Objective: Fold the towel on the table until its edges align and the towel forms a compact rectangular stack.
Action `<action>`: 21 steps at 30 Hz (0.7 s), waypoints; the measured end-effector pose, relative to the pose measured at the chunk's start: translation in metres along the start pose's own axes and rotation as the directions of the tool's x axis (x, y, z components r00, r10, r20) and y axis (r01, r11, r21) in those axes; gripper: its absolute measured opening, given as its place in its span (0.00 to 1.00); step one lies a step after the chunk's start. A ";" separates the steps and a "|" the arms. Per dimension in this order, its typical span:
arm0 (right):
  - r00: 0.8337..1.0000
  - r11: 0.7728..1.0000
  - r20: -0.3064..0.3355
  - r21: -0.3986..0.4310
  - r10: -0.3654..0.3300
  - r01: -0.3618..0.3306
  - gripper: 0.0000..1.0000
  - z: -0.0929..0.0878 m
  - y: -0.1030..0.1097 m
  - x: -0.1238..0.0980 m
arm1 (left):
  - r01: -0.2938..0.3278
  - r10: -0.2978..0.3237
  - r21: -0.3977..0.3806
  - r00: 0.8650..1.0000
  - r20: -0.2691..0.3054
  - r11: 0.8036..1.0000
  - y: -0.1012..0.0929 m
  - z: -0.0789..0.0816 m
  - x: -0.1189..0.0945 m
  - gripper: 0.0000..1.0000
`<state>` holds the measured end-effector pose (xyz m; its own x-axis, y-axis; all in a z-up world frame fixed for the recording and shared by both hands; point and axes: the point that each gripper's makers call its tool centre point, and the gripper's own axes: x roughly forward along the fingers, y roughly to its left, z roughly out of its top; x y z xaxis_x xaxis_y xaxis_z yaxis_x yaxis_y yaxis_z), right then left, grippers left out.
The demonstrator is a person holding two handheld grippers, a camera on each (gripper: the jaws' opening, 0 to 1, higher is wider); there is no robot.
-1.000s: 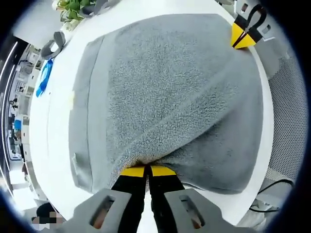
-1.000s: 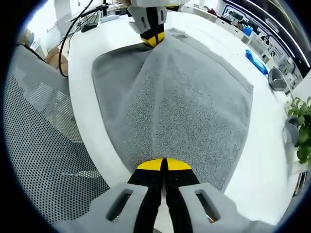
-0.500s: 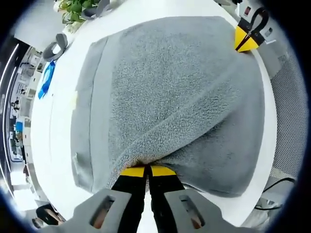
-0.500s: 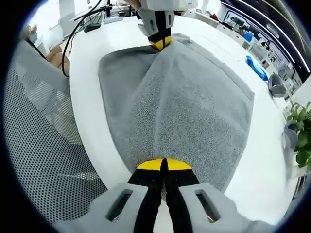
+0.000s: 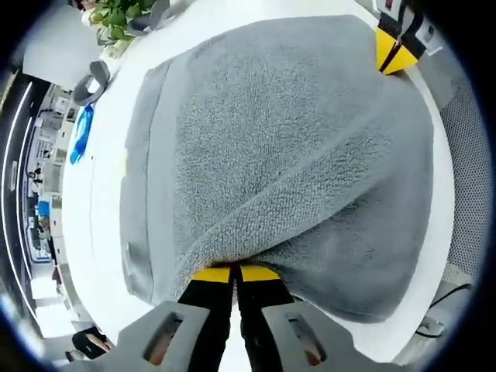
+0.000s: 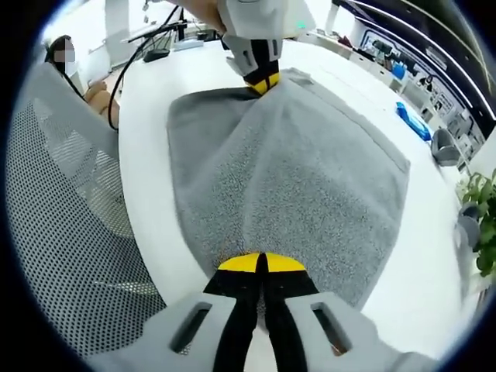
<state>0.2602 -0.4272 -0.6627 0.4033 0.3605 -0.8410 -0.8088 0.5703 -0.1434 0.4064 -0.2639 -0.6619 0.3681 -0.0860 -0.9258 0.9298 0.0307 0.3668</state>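
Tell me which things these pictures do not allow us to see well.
- Table under the towel: covered by the cloth, both views.
- Towel corners held by the left claw and right claw: hidden between shut jaws.
- Blue item, left gripper view: too small to identify.
- Plant, right gripper view: cut off by the edge.

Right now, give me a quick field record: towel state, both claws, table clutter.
towel: grey towel, lifted along one edge, the rest lying on the white table
left claw: shut on the towel edge
right claw: shut on the towel edge
fold: in progress, not yet a compact stack
clutter: blue object and plant beyond the towel's far side
beside table: mesh chair
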 end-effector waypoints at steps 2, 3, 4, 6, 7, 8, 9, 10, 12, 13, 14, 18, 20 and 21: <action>1.000 1.000 0.001 -0.013 -0.001 0.001 0.00 0.000 0.000 0.000 | -0.009 0.009 -0.005 1.000 0.008 1.000 0.000 0.000 0.000 0.01; 1.000 1.000 0.003 -0.018 0.000 0.000 0.00 0.000 0.000 0.000 | -0.016 0.016 -0.006 1.000 0.012 1.000 0.000 0.000 -0.001 0.01; 1.000 1.000 0.005 -0.021 0.001 -0.001 0.00 0.000 0.000 0.000 | -0.025 0.025 0.002 1.000 0.019 1.000 0.000 0.000 -0.001 0.01; 1.000 1.000 0.010 -0.015 0.007 -0.007 0.00 0.000 -0.001 0.000 | -0.053 0.052 0.024 0.998 0.042 0.998 0.000 0.000 -0.002 0.01; 1.000 1.000 0.013 -0.007 0.011 -0.011 0.00 0.000 -0.001 0.000 | -0.060 0.056 0.066 0.997 0.058 0.996 -0.002 -0.002 -0.003 0.02; 1.000 1.000 0.015 0.001 0.014 -0.014 0.00 0.000 -0.002 0.000 | -0.063 0.060 0.051 0.996 0.059 0.997 -0.004 -0.006 -0.004 0.02; 1.000 1.000 0.016 0.008 0.019 -0.019 0.00 0.000 -0.002 0.000 | -0.060 0.057 0.046 0.997 0.056 0.997 -0.006 -0.010 -0.006 0.02; 1.000 1.000 0.017 0.009 0.021 -0.021 0.00 0.000 -0.001 0.000 | -0.050 0.048 0.036 0.998 0.051 0.998 -0.009 -0.013 -0.007 0.02; 1.000 1.000 0.016 0.006 0.025 -0.025 0.00 0.000 -0.001 0.000 | -0.015 0.016 -0.019 0.999 0.042 1.000 -0.018 -0.023 -0.013 0.03; 1.000 1.000 0.014 0.003 0.026 -0.026 0.00 0.000 0.000 0.000 | -0.010 0.013 -0.059 0.999 0.044 0.998 -0.020 -0.027 -0.017 0.07; 1.000 1.000 0.013 0.000 0.027 -0.027 0.00 0.000 0.000 0.000 | -0.015 0.022 -0.105 0.998 0.061 0.994 -0.021 -0.029 -0.020 0.10; 1.000 1.000 0.005 -0.011 0.026 -0.026 0.00 0.000 0.000 0.000 | 0.093 -0.039 -0.288 0.982 0.187 0.953 -0.040 -0.027 -0.036 0.21; 1.000 1.000 0.003 -0.014 0.026 -0.026 0.00 0.000 0.000 0.000 | 0.152 -0.075 -0.359 0.973 0.219 0.921 -0.054 -0.028 -0.041 0.22; 1.000 1.000 0.003 -0.014 0.027 -0.027 0.00 0.000 0.000 0.000 | 0.162 -0.077 -0.380 0.971 0.228 0.911 -0.059 -0.028 -0.043 0.22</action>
<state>0.2605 -0.4272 -0.6626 0.3830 0.3778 -0.8429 -0.8249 0.5505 -0.1281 0.3361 -0.2339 -0.6457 0.2848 -0.3129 -0.9061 0.9074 0.3929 0.1495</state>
